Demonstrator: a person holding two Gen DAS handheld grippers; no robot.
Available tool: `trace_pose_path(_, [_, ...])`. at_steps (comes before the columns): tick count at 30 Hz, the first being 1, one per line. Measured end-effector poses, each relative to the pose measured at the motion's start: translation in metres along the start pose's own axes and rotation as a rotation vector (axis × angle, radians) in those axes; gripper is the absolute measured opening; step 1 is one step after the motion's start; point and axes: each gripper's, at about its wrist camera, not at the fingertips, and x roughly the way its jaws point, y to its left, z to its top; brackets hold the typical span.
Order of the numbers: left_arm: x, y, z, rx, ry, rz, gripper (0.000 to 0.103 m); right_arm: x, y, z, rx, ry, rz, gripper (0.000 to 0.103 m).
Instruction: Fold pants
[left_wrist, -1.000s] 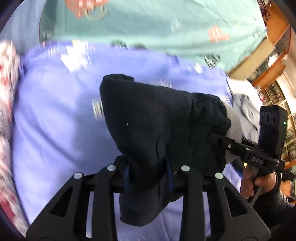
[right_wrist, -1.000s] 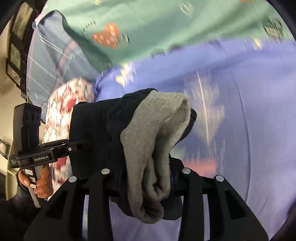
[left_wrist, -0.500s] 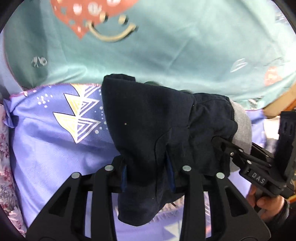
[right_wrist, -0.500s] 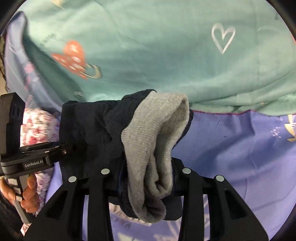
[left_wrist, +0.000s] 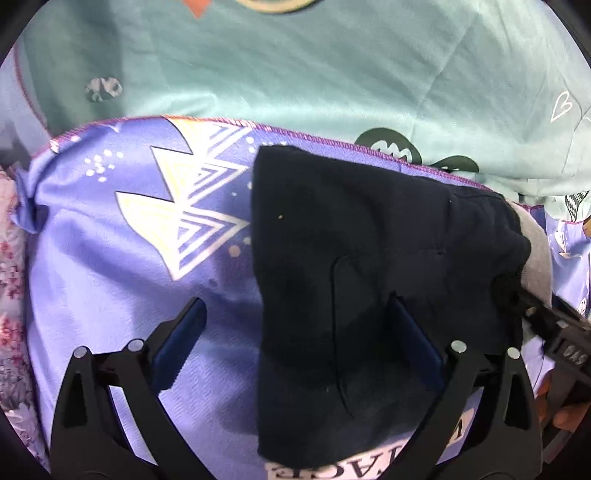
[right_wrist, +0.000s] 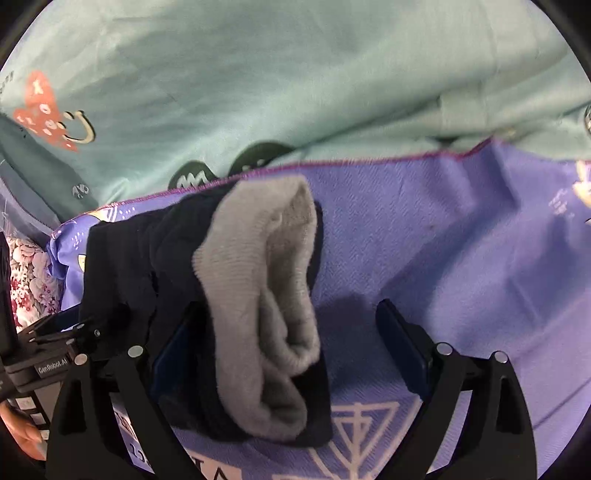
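Pants (left_wrist: 369, 266): dark navy, grey ribbed waistband (right_wrist: 266, 280), folded into a compact bundle, lying on purple patterned cloth (left_wrist: 110, 280) near its stitched edge.

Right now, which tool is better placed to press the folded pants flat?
Left, probably. The left tool stands open over the pants' broad flat navy panel; the right tool, also open, straddles the bunched gray cuff.

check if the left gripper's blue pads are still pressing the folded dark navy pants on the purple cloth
Apart. In the left wrist view the left gripper has just opened: one blue pad stands clear over purple cloth, away from the folded dark navy pants.
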Motion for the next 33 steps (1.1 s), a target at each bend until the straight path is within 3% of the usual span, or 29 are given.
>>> trace_pose_path(5, [-0.028, -0.002, -0.017, -0.020, -0.029, -0.006, 0.099, -0.040, -0.001, -0.005, 0.031, -0.045, 0.014, 0.093])
trace_pose_path(14, [-0.088, -0.011, -0.052, 0.007, -0.097, 0.008, 0.099, -0.096, 0.029, -0.036, -0.037, -0.076, -0.055, 0.095])
trace_pose_path(20, [-0.147, -0.015, -0.087, 0.023, -0.177, 0.059, 0.100, -0.137, 0.049, -0.080, -0.089, -0.119, -0.100, 0.098])
trace_pose_path(26, [-0.196, -0.005, -0.133, -0.010, -0.194, 0.042, 0.101, -0.181, 0.057, -0.124, -0.065, -0.141, -0.113, 0.098])
trace_pose_path(33, [-0.241, -0.004, -0.183, 0.046, -0.235, 0.023, 0.101, -0.231, 0.086, -0.166, -0.096, -0.195, -0.116, 0.098])
